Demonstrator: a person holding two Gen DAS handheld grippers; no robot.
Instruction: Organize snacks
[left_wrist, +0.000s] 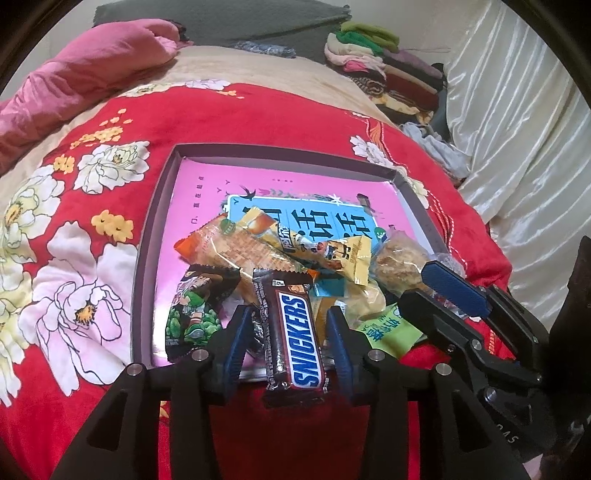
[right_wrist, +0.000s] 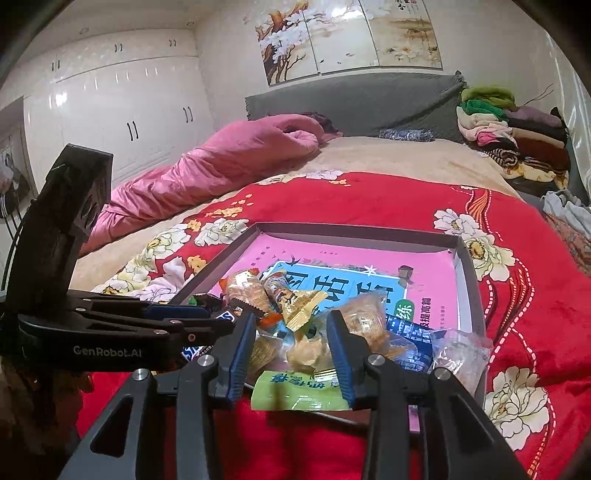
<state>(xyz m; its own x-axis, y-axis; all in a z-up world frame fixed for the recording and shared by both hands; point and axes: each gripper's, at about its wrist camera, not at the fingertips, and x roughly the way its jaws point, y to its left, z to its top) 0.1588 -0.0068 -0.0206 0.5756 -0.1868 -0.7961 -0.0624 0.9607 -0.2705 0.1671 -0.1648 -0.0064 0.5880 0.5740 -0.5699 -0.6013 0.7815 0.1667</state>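
A shallow grey box (left_wrist: 155, 236) with a pink book cover as its floor lies on the bed. Several snack packets are piled at its near end. A Snickers bar (left_wrist: 295, 332) rests over the front rim, between the pads of my left gripper (left_wrist: 290, 317), with a thin gap on each side. My right gripper (right_wrist: 290, 321) is closed around a clear-wrapped pastry packet (right_wrist: 306, 350), above a light green packet (right_wrist: 299, 391). In the left wrist view the right gripper (left_wrist: 415, 286) comes in from the right, with clear wrapper between its pads. My left gripper (right_wrist: 218, 319) shows at the left of the right wrist view.
An orange wafer packet (left_wrist: 243, 251), a yellow packet (left_wrist: 317, 247) and a green cartoon packet (left_wrist: 199, 306) lie in the box. A red floral blanket (left_wrist: 258, 118) covers the bed. A pink quilt (right_wrist: 221, 166) lies far left and folded clothes (right_wrist: 517, 136) are stacked far right.
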